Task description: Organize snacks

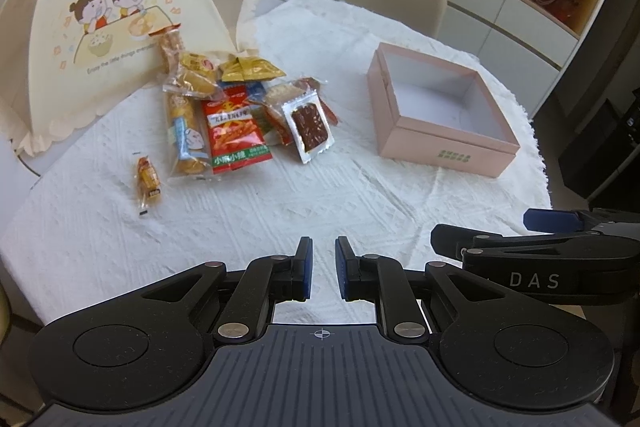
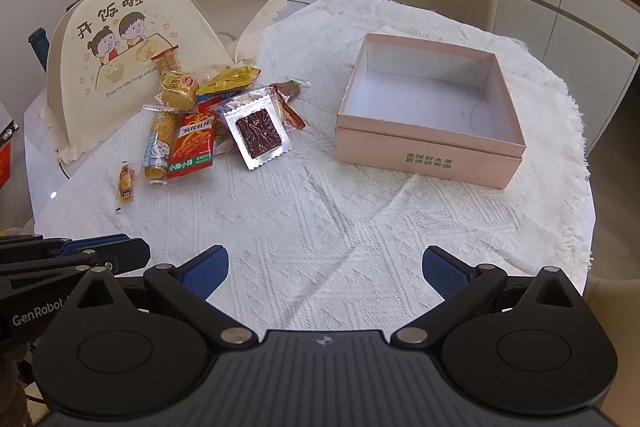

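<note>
White textured cloth (image 2: 360,219) covers a round table (image 2: 40,123), its fringe running out of view at the right edge. Behind the spread, a cream dome-shaped food cover (image 1: 100,39) printed with two cartoon children stands at the left; whatever sits beneath it is hidden, and its near hem is cut off in the left wrist view. A pink box (image 2: 428,155), lid off and white inside, rests on the cloth to the right, well apart from the snacks; green lettering on its front wall is too small to read from the left wrist camera. Between cover and box lies a heap of snacks (image 1: 240,107), overlapping so that several packets show only a corner: a red chilli-strip bag (image 2: 192,147), a long roll in a clear wrapper (image 2: 160,143), a silver-edged sachet with a dark square (image 2: 258,133) and a gold pack (image 1: 250,69) can be made out. One small orange sweet (image 1: 149,179) lies alone, nearer the cameras than the heap. Left gripper (image 1: 323,267) hovers above bare cloth with its blue pads nearly together, holding nothing. Right gripper (image 2: 324,269) hangs beside it, jaws spread wide and empty.
</note>
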`<state>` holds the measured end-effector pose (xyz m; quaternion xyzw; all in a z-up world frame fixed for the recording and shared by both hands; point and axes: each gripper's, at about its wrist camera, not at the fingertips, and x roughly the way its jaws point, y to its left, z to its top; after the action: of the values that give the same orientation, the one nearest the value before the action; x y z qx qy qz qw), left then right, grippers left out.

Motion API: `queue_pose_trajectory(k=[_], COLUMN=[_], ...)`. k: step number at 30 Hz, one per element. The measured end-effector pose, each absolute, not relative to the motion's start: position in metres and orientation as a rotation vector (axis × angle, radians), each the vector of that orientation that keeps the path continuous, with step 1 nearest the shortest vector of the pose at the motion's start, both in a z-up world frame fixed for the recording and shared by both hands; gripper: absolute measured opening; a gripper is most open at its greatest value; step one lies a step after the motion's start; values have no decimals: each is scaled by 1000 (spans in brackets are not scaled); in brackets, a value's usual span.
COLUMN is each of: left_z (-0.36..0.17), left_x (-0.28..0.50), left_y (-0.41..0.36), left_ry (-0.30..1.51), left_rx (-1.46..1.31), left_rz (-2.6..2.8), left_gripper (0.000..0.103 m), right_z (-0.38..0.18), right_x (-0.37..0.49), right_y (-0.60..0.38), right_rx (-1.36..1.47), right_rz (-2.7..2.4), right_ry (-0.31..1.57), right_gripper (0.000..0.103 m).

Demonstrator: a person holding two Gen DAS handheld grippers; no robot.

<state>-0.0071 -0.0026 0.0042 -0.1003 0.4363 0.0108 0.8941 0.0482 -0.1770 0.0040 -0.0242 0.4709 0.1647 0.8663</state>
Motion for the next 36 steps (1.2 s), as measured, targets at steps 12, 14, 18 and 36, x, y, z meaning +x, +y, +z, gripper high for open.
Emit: queue_pose_trajectory(k=[12, 14, 18, 36], left_z=[3, 3, 2, -54], left_x=[-6, -6, -6, 25], left_y=[-1, -1, -1, 103], left_ry=[910, 911, 912, 848], left_rx=[-213, -213, -213, -384], left_rz=[24, 24, 27, 175], left_gripper=[17, 17, 17, 19], right_z=[4, 2, 0, -35], right_x=[50, 50, 50, 103], right_y=[-177, -176, -176, -133], right_rx=[-45, -46, -39, 185], right_rz=[348, 346, 350, 750], right_ry=[993, 982, 975, 943], right_gripper=[103, 103, 103, 103])
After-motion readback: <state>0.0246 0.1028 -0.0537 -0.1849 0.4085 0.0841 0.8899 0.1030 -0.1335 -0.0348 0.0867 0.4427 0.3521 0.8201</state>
